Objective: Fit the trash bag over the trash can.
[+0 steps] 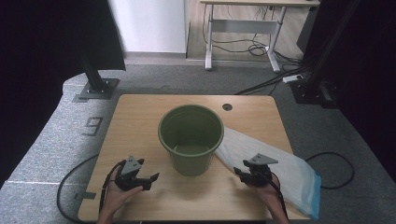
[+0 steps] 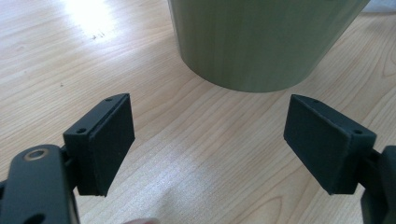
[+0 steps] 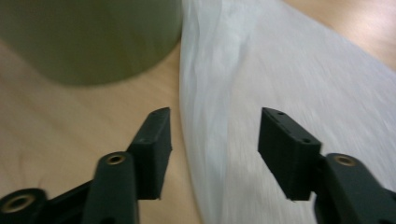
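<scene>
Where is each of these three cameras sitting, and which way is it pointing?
High view: fixed above the person's side, looking forward and down on the table; both forearms, left gripper and right gripper show.
Left gripper view: rides the left gripper, looking between its open jaws at the green bucket.
Right gripper view: rides the right gripper, jaws open over the edge of the clear plastic bag, bucket at upper left.
Shared: all three show the bucket and wooden tabletop.
</scene>
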`<act>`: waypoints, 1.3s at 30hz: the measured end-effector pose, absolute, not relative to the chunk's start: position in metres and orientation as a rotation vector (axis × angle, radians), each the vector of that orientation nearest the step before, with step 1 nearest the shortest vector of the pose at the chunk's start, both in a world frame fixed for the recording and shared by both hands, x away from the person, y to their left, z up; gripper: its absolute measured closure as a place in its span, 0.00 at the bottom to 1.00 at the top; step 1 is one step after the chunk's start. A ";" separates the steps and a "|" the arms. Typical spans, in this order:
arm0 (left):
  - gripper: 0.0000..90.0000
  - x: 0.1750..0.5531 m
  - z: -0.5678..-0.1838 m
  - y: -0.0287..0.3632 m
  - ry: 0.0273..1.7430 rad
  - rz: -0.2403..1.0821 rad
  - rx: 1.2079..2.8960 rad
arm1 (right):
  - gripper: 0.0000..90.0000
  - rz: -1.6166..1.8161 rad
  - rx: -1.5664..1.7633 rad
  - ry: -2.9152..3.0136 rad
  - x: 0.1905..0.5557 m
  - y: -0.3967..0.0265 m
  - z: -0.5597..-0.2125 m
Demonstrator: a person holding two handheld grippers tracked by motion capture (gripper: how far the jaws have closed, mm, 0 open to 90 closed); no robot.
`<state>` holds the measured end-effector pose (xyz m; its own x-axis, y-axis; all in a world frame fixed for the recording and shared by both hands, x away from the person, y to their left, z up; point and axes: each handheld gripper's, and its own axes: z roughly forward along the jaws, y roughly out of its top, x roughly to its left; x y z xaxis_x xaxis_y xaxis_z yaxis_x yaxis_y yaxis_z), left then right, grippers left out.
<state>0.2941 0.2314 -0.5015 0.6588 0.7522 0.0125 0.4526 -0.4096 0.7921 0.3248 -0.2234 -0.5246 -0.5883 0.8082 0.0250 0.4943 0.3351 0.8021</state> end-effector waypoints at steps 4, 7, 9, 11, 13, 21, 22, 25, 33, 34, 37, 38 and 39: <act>0.18 0.290 -0.502 0.231 0.940 0.499 2.074 | 0.42 1.163 1.165 2.224 0.353 -0.211 -0.523; 0.18 0.286 -0.503 0.233 0.951 0.508 2.078 | 0.40 1.200 1.183 2.218 0.368 -0.204 -0.523; 0.18 0.283 -0.504 0.234 0.965 0.519 2.083 | 0.39 1.216 1.194 2.218 0.376 -0.199 -0.524; 0.18 0.280 -0.504 0.236 0.973 0.524 2.080 | 0.37 1.201 1.192 2.232 0.382 -0.193 -0.527; 0.18 0.277 -0.504 0.238 0.983 0.531 2.074 | 0.35 1.178 1.194 2.248 0.388 -0.188 -0.533; 0.18 0.271 -0.505 0.245 1.021 0.558 2.061 | 0.30 1.109 1.209 2.286 0.403 -0.178 -0.550; 0.18 0.270 -0.505 0.245 1.026 0.558 2.059 | 0.32 1.105 1.201 2.295 0.403 -0.177 -0.550; 0.18 0.268 -0.505 0.246 1.033 0.564 2.056 | 0.36 1.087 1.155 2.311 0.401 -0.171 -0.552; 0.18 0.264 -0.505 0.246 1.042 0.578 2.056 | 0.67 1.078 1.060 2.288 0.396 -0.163 -0.552; 0.18 0.265 -0.505 0.246 1.044 0.578 2.056 | 0.71 1.081 1.045 2.281 0.396 -0.163 -0.552; 0.18 0.265 -0.506 0.247 1.049 0.578 2.057 | 0.78 1.090 1.036 2.257 0.395 -0.162 -0.551; 0.18 0.265 -0.506 0.247 1.050 0.578 2.058 | 0.82 1.086 1.037 2.252 0.395 -0.161 -0.551; 0.18 0.265 -0.506 0.247 1.051 0.578 2.057 | 0.85 1.081 1.032 2.247 0.394 -0.161 -0.551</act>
